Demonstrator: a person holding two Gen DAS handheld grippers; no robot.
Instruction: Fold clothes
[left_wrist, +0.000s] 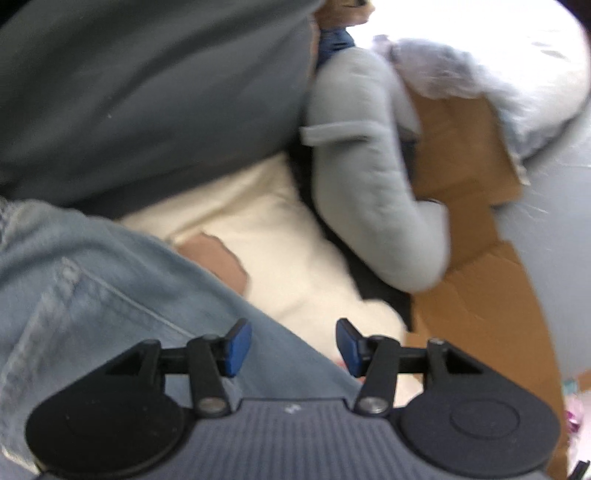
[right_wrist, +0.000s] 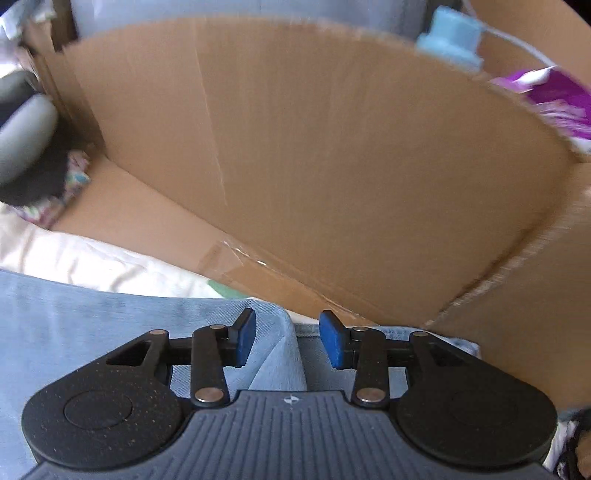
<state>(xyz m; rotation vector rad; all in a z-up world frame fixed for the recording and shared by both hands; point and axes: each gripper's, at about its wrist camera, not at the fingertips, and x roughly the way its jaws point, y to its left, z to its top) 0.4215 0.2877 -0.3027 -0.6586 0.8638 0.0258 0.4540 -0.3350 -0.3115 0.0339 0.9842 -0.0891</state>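
Denim jeans (right_wrist: 92, 314), soft and pale blue, beside stiff cardboard box (right_wrist: 332, 147)

Left gripper (left_wrist: 293, 347), right gripper (right_wrist: 287, 339) agape

A cardboard box (right_wrist: 332, 147) carries the clothes: pale jeans (right_wrist: 92, 314) lie over a cream garment (right_wrist: 92, 258) inside it.

Black tongs (left_wrist: 293, 347) with blue pads (right_wrist: 245, 338), ribbed grey base.
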